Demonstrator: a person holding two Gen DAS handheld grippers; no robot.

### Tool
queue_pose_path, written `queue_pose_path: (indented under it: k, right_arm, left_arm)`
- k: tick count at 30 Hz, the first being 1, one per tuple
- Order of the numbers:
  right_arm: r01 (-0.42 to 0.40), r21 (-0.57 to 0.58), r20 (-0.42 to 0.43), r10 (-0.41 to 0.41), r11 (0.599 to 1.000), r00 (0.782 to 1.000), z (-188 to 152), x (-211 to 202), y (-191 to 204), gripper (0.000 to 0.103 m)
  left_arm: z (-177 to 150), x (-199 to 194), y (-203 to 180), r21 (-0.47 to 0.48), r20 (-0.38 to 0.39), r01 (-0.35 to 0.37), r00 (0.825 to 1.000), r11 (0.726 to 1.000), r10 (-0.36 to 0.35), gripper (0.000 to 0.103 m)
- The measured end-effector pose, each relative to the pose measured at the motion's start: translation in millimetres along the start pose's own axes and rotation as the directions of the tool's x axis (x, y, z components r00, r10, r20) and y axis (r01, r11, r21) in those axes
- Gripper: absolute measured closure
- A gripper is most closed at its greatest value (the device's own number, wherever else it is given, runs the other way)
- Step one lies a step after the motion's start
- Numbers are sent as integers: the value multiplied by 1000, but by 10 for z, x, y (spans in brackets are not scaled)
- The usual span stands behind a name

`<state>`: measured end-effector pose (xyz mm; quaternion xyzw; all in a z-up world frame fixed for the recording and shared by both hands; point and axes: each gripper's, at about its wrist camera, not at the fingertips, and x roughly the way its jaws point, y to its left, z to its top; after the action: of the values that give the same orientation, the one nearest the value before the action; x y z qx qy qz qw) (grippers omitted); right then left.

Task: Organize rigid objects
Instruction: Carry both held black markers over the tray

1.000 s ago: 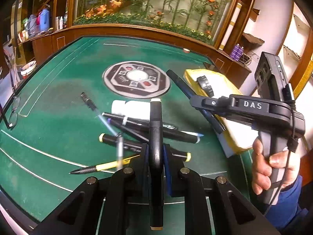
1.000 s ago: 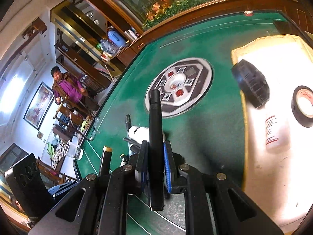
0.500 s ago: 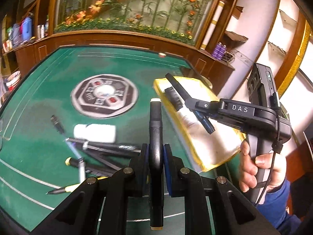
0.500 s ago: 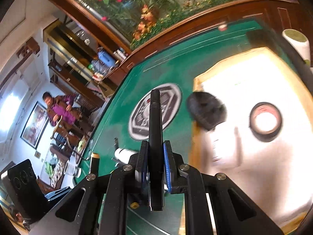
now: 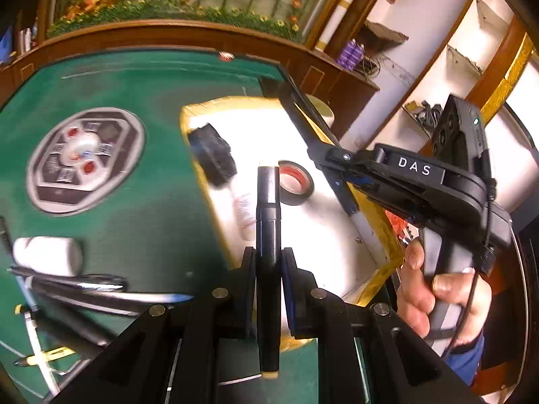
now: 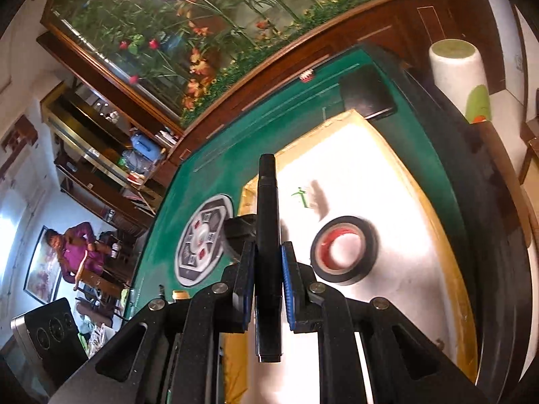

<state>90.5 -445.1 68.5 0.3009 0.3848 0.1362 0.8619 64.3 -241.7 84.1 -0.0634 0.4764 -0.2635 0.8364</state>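
Left wrist view is showing the left claw [image 5: 268, 266] clamping a black marker with pale end caps [image 5: 267, 222], the pads pressing both sides of its barrel. Landmark: the yellow-rimmed white tray [image 5: 198, 141] on the green surface [image 5: 145, 208]. This marker is hanging over the tray's near edge. The right claw [image 5: 350, 198], gripped by a hand [image 5: 438, 289], is reaching over the tray's right rim.

Right wrist view is showing that claw [image 6: 268, 269] closing tight on a plain black marker [image 6: 268, 222], poised above the tray interior beside the roll of black tape [image 6: 343, 250] lying inside.

Judgement: the delivery step is in hand, with 2 markers being carried to the tray. The next move calls for lowering each and releasing clear of the tape and of the dark object [image 5: 212, 155] at the tray's left edge.

Limits: that dark object is blurring badly and is unidentifiable. Loose pens [image 5: 84, 286] left of the tray are smearing. Both markers' rear ends are hiding behind the claws.
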Motion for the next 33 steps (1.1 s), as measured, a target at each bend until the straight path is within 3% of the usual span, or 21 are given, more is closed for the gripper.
queue_pose_path:
  k: [5,11,17,33]
  right_arm:
    - [140,-13,42,-140,990,989,50,-28,-76,89]
    - [239,4,3,-239,971,971,86,74,-257,89]
    - [278,7,-25,-277,961,960,96,153,-310,89]
    - [310,-21,-49,-311,950,949,36,227,-295,89]
  left_arm:
    - [44,257,-182,12,-32,23,999,1000,-23,89]
    - [123,502,-188,-10,-61,20,998,1000,-20,89]
    - [100,632,-95,-36,-85,22,996,999,-25,89]
    - [99,666,-204,38,-51,-20,998,999,22,89]
